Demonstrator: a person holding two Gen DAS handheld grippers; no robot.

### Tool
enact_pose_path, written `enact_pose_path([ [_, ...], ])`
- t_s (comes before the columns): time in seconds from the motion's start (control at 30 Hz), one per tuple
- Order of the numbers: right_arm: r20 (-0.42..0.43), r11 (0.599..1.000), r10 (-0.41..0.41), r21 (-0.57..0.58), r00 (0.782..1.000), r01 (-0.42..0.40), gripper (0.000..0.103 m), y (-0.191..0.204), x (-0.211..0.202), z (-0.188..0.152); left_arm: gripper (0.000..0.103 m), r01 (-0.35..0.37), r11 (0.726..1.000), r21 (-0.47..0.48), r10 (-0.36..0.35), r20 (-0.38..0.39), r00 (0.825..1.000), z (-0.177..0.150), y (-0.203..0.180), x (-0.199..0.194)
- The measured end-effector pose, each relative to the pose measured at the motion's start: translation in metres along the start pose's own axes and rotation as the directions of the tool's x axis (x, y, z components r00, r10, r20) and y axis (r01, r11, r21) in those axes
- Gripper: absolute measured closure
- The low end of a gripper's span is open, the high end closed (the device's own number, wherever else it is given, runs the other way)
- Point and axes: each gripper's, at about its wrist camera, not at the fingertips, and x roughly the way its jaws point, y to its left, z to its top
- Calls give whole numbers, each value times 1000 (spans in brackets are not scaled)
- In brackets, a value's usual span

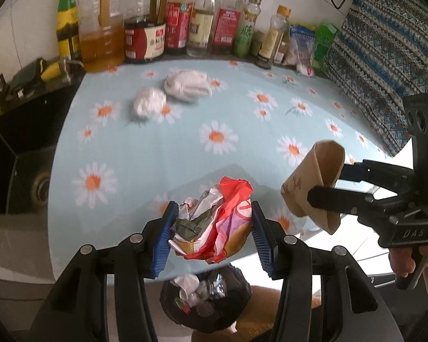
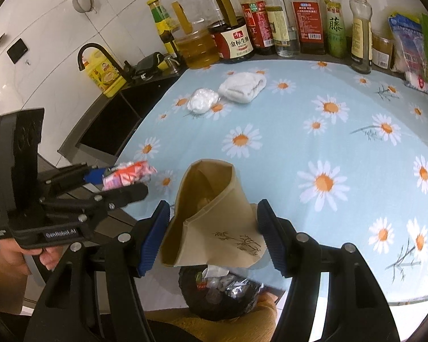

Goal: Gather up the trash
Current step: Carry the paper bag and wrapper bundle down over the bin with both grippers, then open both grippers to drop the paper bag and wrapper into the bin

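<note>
My left gripper pinches a crinkled red-and-white plastic wrapper; my right gripper squeezes a smooth, folded brown paper packet. Both tilt downward over the black bag-lined bin at the daisy-print tablecloth's edge.

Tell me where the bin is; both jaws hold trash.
In both wrist views, the bin sits below the table's near edge, under the held trash.
</note>
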Motion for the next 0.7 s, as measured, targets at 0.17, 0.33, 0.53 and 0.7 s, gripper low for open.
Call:
enact_pose_path([
  [0.17,-16,1000,0,14,1000,0,39,10,2,-16,54,18,1000,-25,-19,-37,999,-26,5,3],
  [0.33,-50,1000,9,18,999,-9,39,22,10,-34,54,32,998,-60,-36,-69,997,-51,12,5],
  [0.53,-113,1000,12,5,994,-11,39,38,30,-57,54,52,994,-101,-64,-118,991,-81,19,11],
  [0.7,-153,1000,14,18,988,-12,39,41,42,-70,54,59,990,-126,-80,-171,982,-103,26,22],
])
